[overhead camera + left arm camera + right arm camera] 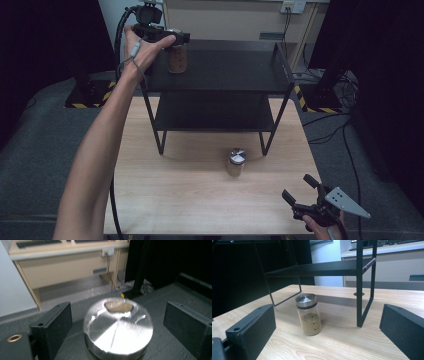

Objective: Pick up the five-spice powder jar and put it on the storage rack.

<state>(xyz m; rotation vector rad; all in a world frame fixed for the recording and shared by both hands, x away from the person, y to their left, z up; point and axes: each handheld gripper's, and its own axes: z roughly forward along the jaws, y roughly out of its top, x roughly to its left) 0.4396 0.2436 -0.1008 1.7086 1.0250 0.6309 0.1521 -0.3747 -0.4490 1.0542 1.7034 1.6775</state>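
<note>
On the black metal two-tier shelf (280,65), our left hand-held gripper (176,38) straddles, jaws open, the steel-capped glass spice jar (176,57); we should center before closing, right hand-held gripper (300,192) open.

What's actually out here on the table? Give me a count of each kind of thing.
Spice jars: 2, one on the rack's top shelf, one on the table
Black shelf racks: 1
Hand-held tongs: 2, left, right
Total: 5

A lab-like office: keyboards (40,243) on a beige desk (67,262), wall sockets (293,6), black curtains (385,60).
</note>
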